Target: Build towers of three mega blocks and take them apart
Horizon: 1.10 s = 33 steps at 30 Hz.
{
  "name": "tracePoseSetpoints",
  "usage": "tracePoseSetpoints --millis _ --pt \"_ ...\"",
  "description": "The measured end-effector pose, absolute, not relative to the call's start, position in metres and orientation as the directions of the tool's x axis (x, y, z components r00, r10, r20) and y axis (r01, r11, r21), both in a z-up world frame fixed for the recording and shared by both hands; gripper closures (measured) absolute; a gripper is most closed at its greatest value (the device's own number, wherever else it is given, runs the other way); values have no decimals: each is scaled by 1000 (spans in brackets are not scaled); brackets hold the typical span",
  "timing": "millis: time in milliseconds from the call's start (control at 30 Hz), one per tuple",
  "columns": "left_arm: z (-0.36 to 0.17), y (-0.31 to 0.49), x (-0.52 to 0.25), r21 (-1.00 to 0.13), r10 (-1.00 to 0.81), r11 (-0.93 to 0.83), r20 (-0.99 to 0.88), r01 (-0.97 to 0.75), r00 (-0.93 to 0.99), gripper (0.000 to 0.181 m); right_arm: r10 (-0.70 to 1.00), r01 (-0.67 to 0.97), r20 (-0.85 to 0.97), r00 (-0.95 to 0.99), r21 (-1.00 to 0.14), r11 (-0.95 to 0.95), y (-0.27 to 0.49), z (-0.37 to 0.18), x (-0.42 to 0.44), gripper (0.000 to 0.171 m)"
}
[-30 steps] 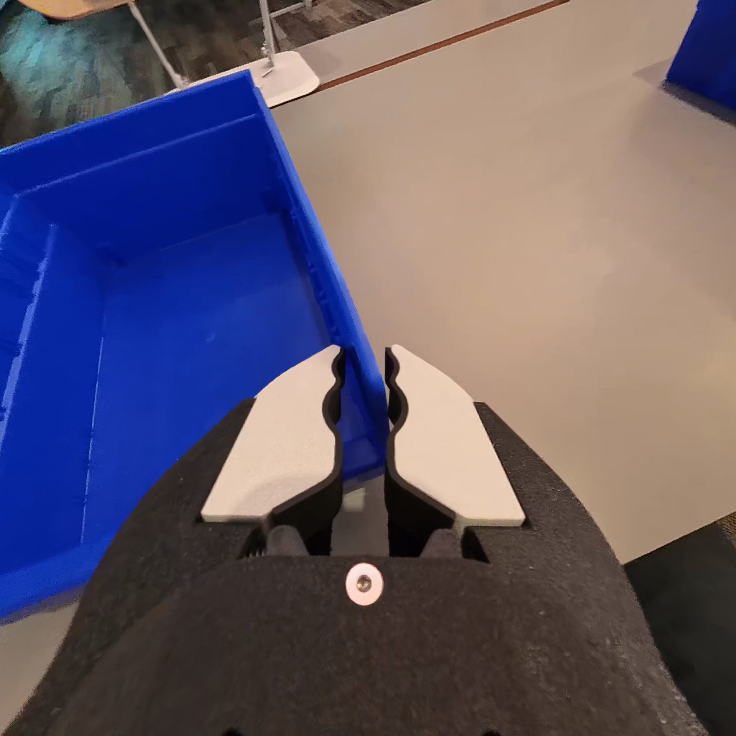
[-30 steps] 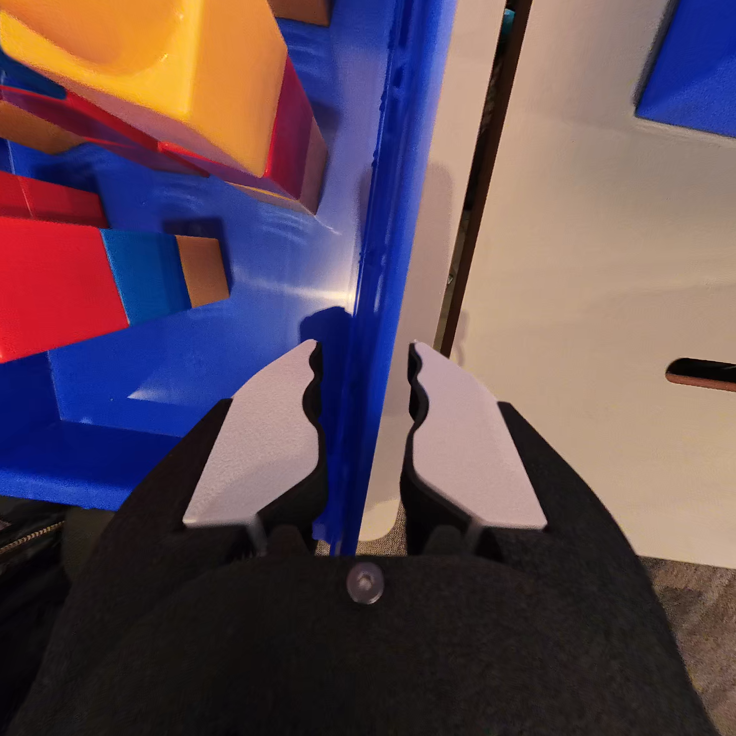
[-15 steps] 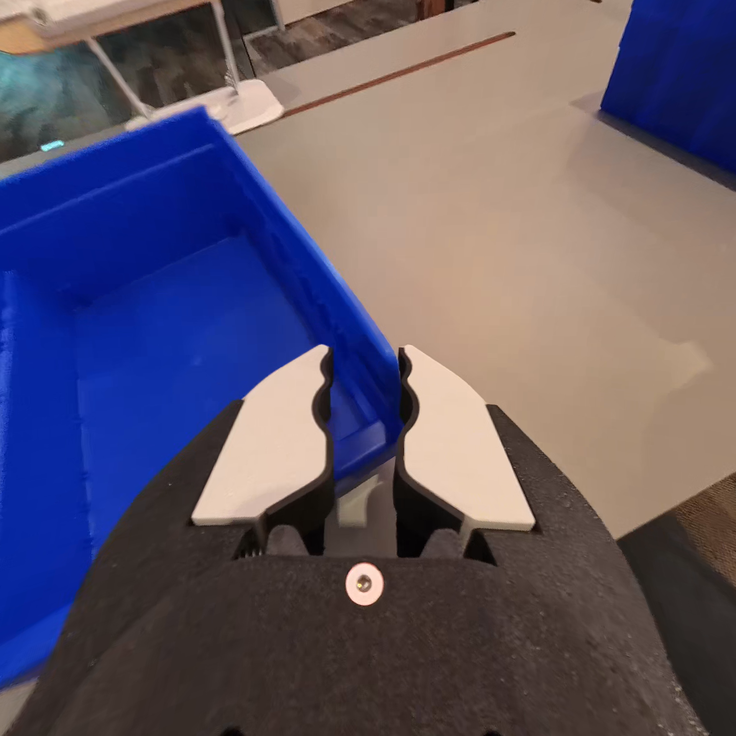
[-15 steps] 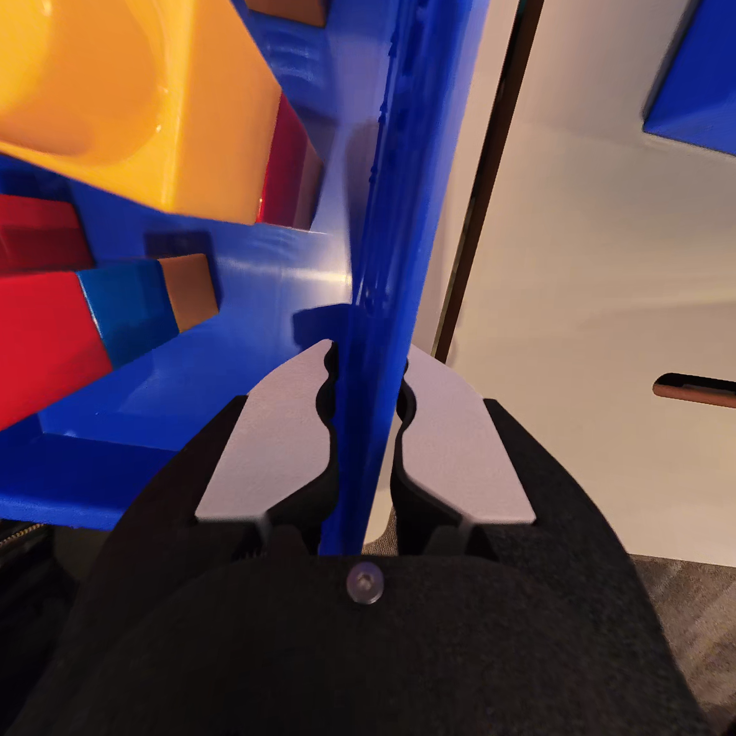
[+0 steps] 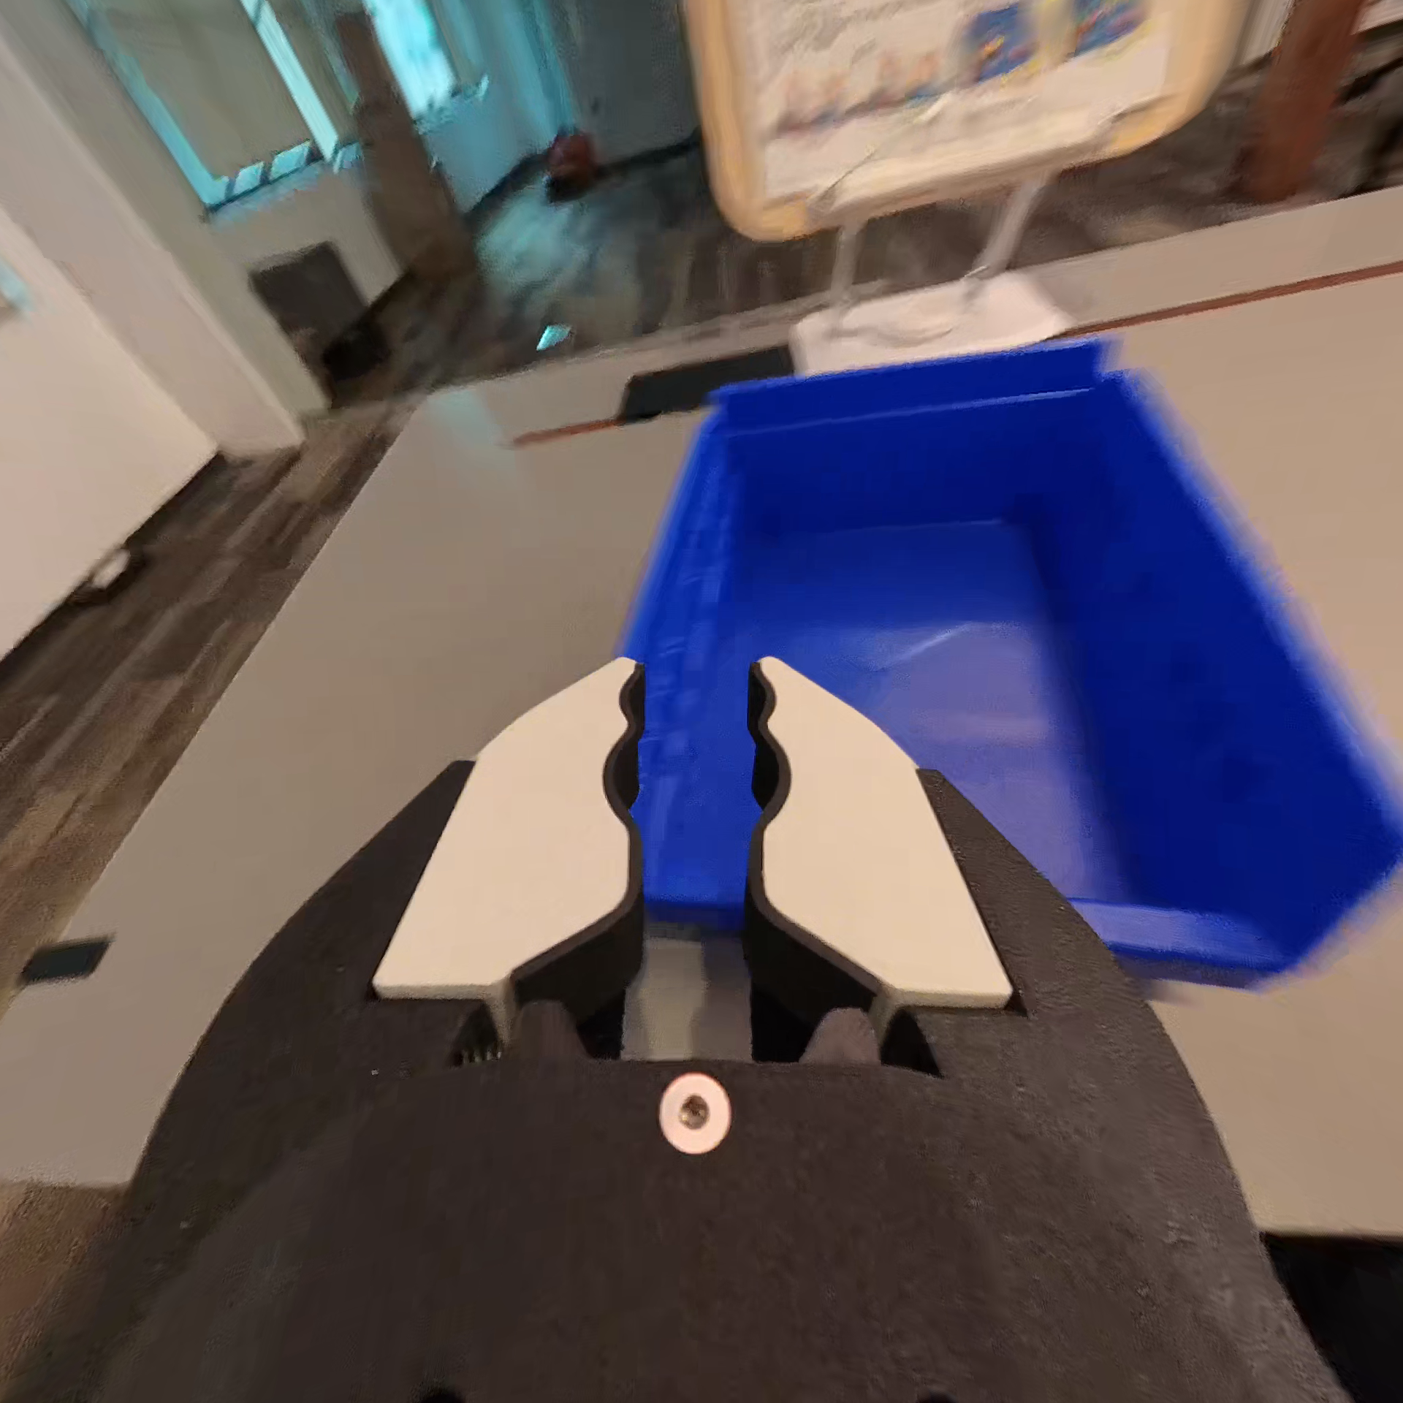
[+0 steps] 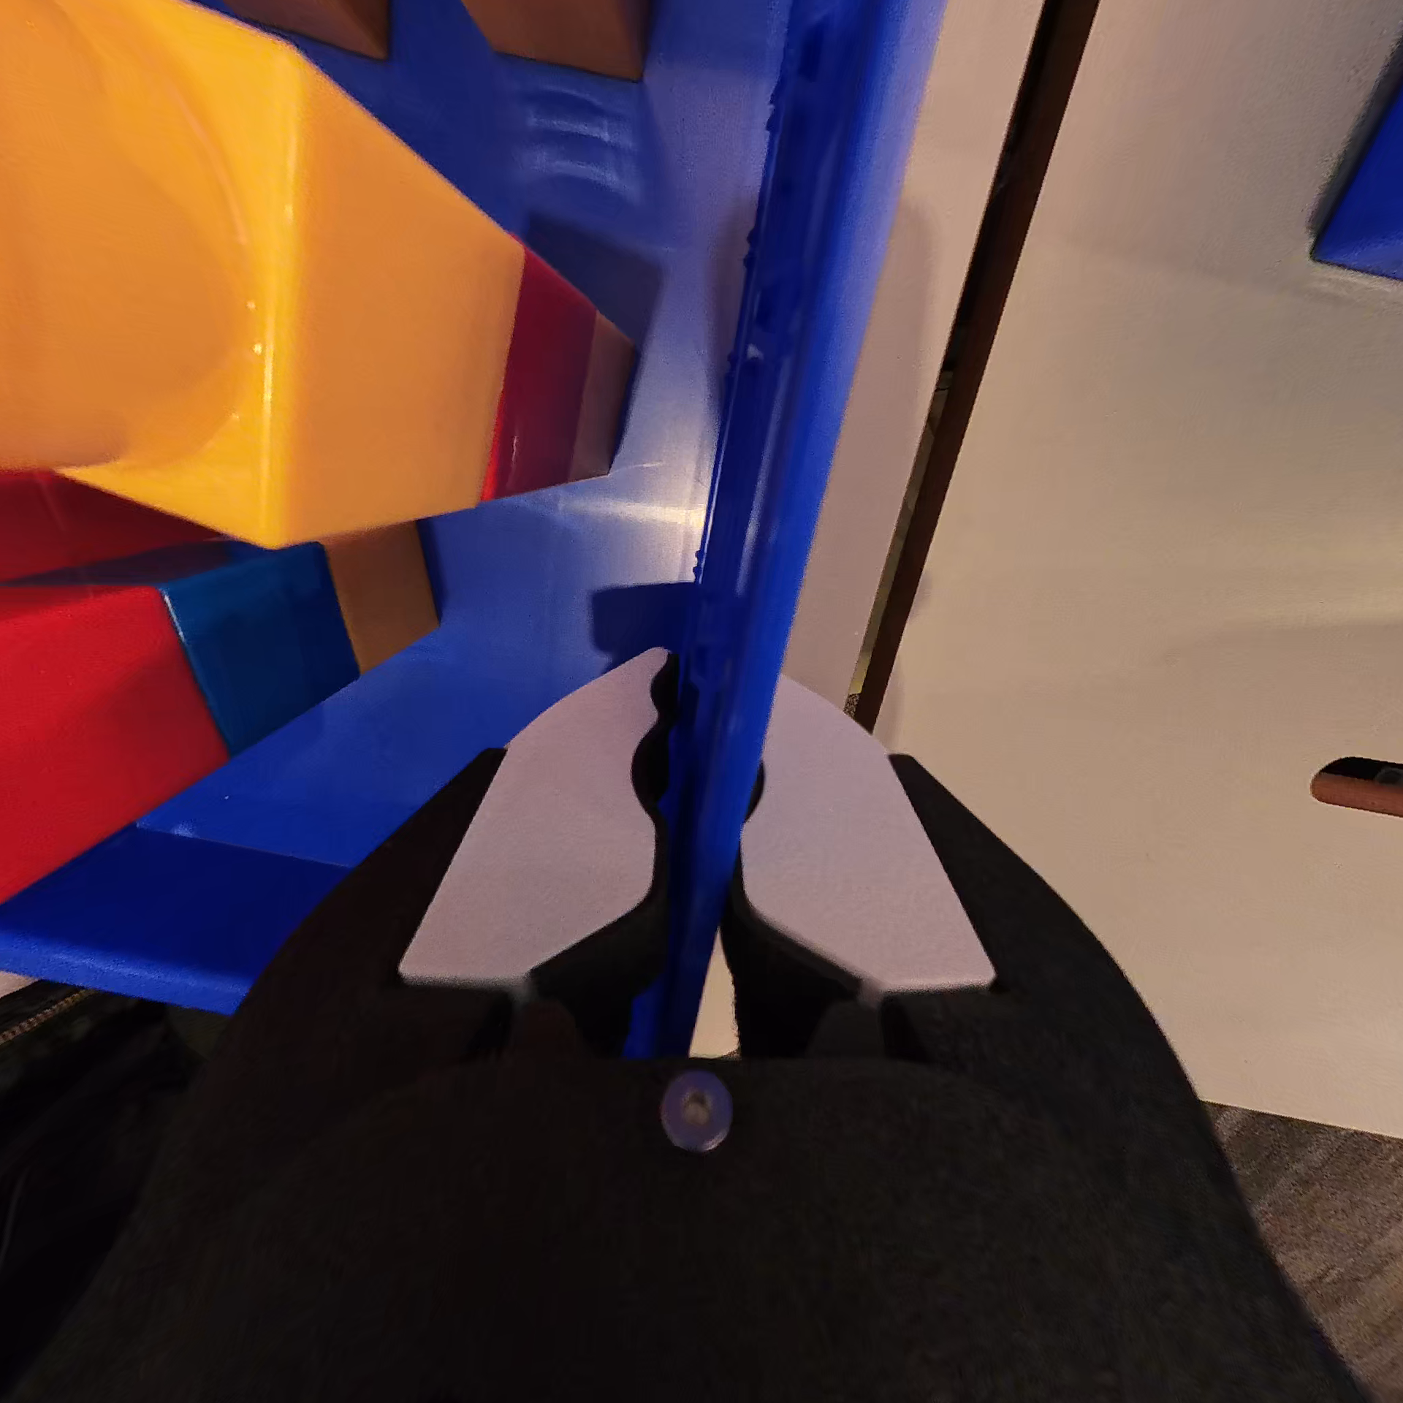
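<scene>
My left gripper straddles the near-left wall of the blue bin, so that wall blocks any sideways pass; the bin interior looks bare, though blur makes it hard to be sure. Grey tabletop left of it lies open. My right gripper is clamped on the second blue bin's wall. Inside, the yellow block and the red block crowd the left side, leaving a narrow strip along the wall. White table to the right is free.
</scene>
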<state>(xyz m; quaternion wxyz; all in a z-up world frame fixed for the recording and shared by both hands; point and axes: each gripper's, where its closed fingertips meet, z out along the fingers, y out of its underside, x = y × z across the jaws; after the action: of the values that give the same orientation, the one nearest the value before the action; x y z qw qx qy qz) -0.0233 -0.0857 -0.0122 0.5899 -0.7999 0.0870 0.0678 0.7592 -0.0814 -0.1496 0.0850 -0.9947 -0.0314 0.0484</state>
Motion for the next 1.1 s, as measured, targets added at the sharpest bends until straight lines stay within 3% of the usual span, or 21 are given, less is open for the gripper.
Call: tracePoseSetpoints --millis 167,333,467,600,1100 --pt "-31 -52 -77 -929 -52 -366 -38 -54 998 152 61 38 -128 990 -173 -984 -82 -150 757 165" --pt "-65 -24 -65 -829 -199 -555 205 62 958 150 63 42 -119 991 -171 -984 -82 -150 757 165" --pt "-76 -23 -45 -793 -237 -600 302 106 923 150 60 38 -121 991 -170 -985 -82 -150 757 164" --pt "-91 -22 -45 -786 -176 -618 150 9 973 174 61 39 -123 991 -171 -985 -82 -150 757 165" --pt "-91 -19 18 -799 -229 -595 71 -82 971 176 56 34 -127 990 -167 -985 -83 -150 756 165"
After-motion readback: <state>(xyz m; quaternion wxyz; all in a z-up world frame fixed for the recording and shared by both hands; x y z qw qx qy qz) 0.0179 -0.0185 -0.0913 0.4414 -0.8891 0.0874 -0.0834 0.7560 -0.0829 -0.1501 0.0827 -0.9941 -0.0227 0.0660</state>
